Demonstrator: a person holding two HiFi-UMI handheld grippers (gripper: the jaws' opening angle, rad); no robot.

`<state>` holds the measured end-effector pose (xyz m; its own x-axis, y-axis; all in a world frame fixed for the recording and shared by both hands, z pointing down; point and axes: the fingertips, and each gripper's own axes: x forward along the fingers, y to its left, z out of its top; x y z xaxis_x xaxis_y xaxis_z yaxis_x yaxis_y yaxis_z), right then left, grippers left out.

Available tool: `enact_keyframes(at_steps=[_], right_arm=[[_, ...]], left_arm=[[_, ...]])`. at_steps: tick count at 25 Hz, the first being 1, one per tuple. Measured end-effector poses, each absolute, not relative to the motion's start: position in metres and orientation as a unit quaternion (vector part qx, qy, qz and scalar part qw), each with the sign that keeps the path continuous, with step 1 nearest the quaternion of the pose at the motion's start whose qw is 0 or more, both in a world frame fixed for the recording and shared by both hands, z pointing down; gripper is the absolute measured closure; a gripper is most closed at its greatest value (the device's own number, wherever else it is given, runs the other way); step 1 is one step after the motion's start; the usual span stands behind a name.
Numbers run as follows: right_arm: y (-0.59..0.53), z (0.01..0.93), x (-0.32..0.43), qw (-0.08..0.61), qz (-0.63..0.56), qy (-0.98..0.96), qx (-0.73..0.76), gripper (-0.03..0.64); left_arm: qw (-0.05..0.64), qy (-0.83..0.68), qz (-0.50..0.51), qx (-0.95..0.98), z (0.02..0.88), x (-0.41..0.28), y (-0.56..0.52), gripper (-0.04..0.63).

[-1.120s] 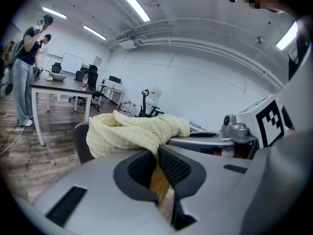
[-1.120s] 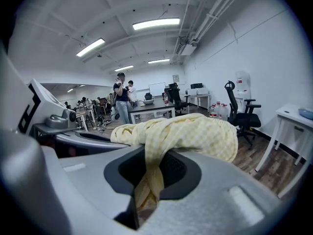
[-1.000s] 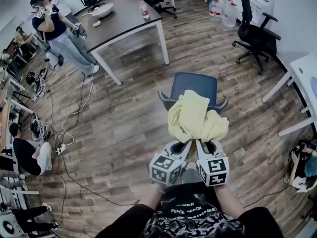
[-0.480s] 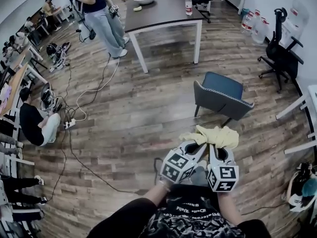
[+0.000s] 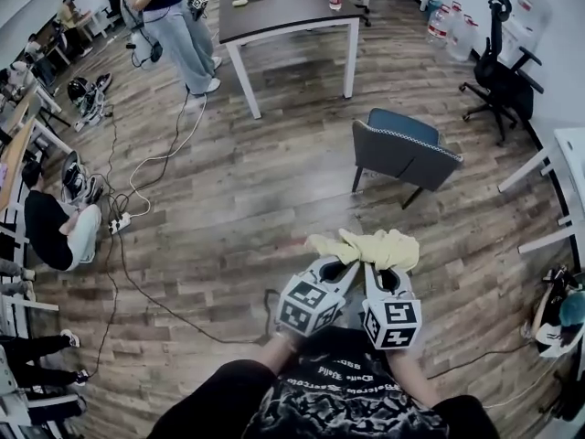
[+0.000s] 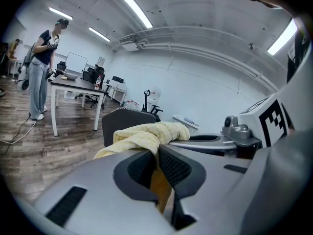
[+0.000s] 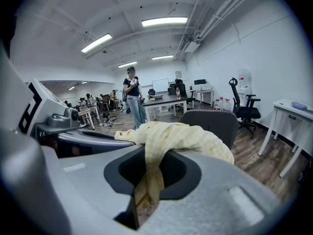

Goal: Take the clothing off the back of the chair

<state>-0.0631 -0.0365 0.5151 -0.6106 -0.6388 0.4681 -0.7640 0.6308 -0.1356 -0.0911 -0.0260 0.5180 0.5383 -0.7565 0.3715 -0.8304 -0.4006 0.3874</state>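
A pale yellow garment (image 5: pixel 370 246) hangs bunched between my two grippers, well clear of the blue-grey chair (image 5: pixel 405 152) that stands bare further ahead. My left gripper (image 5: pixel 345 268) is shut on one part of the cloth (image 6: pixel 146 138), which is pinched between its dark pads. My right gripper (image 5: pixel 380 273) is shut on another fold of the garment (image 7: pixel 168 136), which drapes over its jaws. Both grippers sit side by side close to the person's body. In the right gripper view the chair back (image 7: pixel 211 122) rises behind the cloth.
A dark table (image 5: pixel 283 7) with a bowl and a bottle stands ahead, a person (image 5: pixel 174 21) beside it. A black office chair (image 5: pixel 501 67) and water jugs are at the right, a white desk (image 5: pixel 562 167) at the far right. Cables (image 5: pixel 137 245) and seated people lie to the left.
Both grippers have pulled back from the chair with the yellow garment; it has come off the chair back, and the chair now stands bare and further away.
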Motion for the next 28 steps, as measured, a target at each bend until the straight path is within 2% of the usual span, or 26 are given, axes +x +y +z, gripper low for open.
enact_keyframes(at_steps=[28], right_arm=[[-0.015,0.519,-0.010,0.183,0.190,-0.864,0.430,0.565]], left_arm=[[0.258,-0.454,0.084,0.849,0.520,-0.038,-0.006,0.569]])
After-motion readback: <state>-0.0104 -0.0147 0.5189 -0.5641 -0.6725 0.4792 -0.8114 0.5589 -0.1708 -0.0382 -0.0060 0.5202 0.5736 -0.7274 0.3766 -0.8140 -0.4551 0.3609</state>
